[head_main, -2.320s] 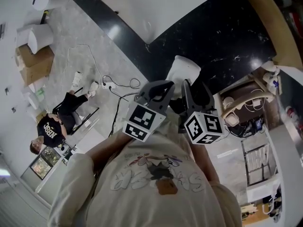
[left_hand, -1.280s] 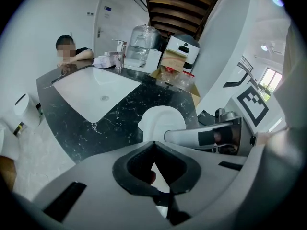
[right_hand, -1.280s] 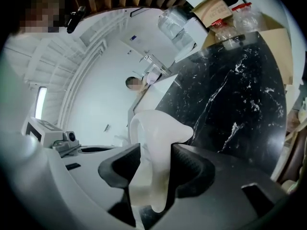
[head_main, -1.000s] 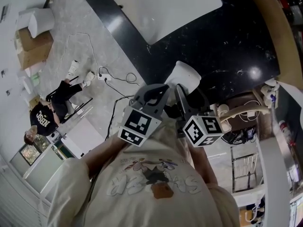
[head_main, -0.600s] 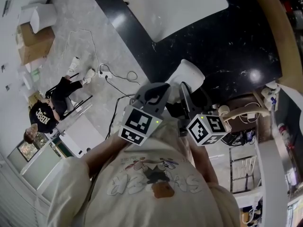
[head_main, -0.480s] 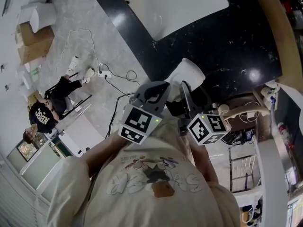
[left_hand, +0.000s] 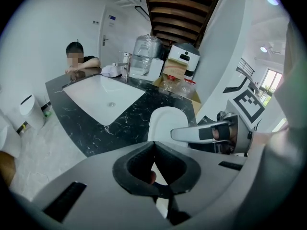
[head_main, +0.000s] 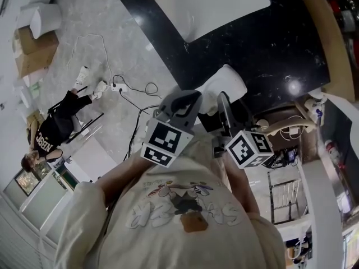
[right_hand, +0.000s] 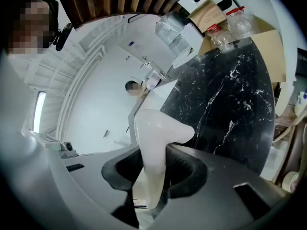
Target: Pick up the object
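Note:
The object is a smooth white plastic piece with a rounded end (head_main: 225,83), held up over the edge of the black counter. In the right gripper view this white piece (right_hand: 157,133) stands between the dark pads, which press on both its sides. My right gripper (right_hand: 153,148) is shut on it, and its jaws have just been closing. My left gripper (left_hand: 153,143) is shut, its tips touching with nothing between them. It sits just left of the white piece (left_hand: 165,122) and of the right gripper (left_hand: 204,134). From the head both grippers (head_main: 185,101) (head_main: 225,110) sit side by side.
A black marble counter (head_main: 275,43) with a white sink (head_main: 207,4) lies ahead. A person (left_hand: 79,61) leans on its far end beside a large water bottle (left_hand: 146,54). On the floor at left are cables (head_main: 126,88), a cardboard box (head_main: 33,52) and a seated person (head_main: 53,130).
The head view has drifted a little. Both grippers stay side by side in front of the chest with the white piece at their tips. No change of grip shows from above.

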The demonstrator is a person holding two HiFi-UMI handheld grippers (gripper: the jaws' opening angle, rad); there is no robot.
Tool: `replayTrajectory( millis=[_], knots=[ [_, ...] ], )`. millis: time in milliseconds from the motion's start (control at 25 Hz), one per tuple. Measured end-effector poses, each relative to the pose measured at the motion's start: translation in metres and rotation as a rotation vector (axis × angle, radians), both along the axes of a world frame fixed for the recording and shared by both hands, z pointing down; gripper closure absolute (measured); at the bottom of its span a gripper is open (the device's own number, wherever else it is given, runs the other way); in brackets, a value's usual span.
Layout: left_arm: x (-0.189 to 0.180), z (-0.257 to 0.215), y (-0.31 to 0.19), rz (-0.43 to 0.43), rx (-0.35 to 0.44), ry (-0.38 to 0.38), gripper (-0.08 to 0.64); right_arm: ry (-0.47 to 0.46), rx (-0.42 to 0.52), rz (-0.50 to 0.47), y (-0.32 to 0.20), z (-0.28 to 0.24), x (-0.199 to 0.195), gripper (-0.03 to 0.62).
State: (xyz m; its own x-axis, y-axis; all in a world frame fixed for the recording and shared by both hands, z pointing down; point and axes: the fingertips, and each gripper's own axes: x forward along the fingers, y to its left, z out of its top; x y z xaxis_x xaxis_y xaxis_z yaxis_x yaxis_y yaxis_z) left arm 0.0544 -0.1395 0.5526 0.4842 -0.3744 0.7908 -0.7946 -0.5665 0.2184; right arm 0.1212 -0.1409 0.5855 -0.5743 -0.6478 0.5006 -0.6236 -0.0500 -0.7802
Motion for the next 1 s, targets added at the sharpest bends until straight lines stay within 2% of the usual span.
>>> replayTrajectory(
  millis=[360, 720, 1000],
  knots=[
    [-0.018, -0.029, -0.003, 0.012, 0.038, 0.059, 0.552, 0.107, 0.049, 0.071, 0.002, -0.030, -0.007, 0.446],
    [-0.027, -0.061, -0.009, 0.069, 0.066, 0.131, 0.552, 0.223, 0.113, 0.170, 0.004, -0.065, -0.015, 0.446],
    [-0.033, -0.086, -0.008, 0.128, 0.108, 0.168, 0.552, 0.257, 0.136, 0.236, 0.013, -0.083, -0.027, 0.446]
  ],
)
